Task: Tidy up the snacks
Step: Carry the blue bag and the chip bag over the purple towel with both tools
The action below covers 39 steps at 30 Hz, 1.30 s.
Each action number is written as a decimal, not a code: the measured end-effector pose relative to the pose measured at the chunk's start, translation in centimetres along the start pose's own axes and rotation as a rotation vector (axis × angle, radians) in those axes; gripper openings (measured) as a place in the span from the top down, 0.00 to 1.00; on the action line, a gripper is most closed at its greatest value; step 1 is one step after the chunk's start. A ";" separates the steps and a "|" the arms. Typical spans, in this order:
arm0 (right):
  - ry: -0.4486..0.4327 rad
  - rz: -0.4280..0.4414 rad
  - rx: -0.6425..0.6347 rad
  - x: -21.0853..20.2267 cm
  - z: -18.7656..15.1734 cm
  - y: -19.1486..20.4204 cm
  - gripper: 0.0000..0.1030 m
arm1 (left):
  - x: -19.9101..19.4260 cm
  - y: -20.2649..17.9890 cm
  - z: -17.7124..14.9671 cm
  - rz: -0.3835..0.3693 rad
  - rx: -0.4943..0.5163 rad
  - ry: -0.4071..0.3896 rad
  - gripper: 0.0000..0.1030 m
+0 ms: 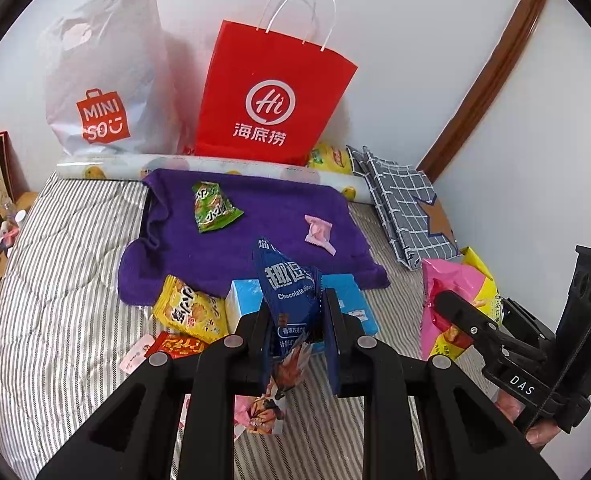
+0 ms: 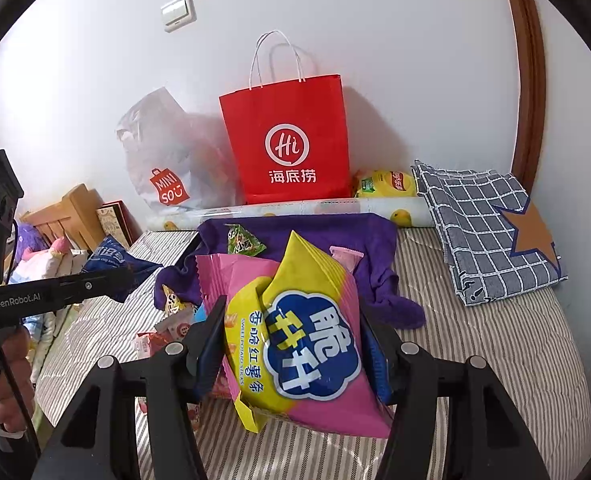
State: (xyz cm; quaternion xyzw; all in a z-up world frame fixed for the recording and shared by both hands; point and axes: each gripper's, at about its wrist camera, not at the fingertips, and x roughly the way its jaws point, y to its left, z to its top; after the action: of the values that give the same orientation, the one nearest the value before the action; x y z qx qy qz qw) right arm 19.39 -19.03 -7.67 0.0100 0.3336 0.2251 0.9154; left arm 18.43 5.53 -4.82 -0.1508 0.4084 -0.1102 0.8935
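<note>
- Holding one snack in each hand, we have the left hand-held gripper [image 1: 295, 312] pinching a dark blue foil chocolate-chip cookie packet [image 1: 289, 284] above the striped bed [image 1: 63, 240].
- Our right hand-held gripper [image 2: 291, 344] is clamped on a large pink-and-yellow sweet potato stick bag [image 2: 295, 344], lifted near the bed's right side.
- Left to sort, we judge: a green packet [image 1: 212, 207] and a small pink candy [image 1: 318, 233] on the purple towel [image 1: 263, 216], plus a yellow cracker packet [image 1: 187, 308] and a red sachet [image 1: 177, 347] nearer.
- The red paper bag [image 1: 271, 92] stands far, against the wall; likely the destination, so we seem midway.
</note>
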 end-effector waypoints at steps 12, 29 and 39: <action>0.004 0.000 -0.008 0.2 0.2 0.3 0.45 | 0.3 0.1 0.0 -0.011 -0.002 0.008 0.80; 0.007 -0.001 -0.017 0.4 0.2 0.4 0.45 | 0.4 0.4 0.1 -0.017 -0.012 0.014 0.80; 0.004 -0.003 -0.021 0.6 0.2 0.4 0.45 | 0.4 0.4 0.4 -0.018 -0.011 0.008 0.80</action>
State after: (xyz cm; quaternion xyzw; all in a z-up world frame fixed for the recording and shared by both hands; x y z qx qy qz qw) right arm 19.72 -18.39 -7.78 -0.0003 0.3331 0.2273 0.9151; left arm 18.98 5.84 -5.02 -0.1587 0.4111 -0.1167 0.8900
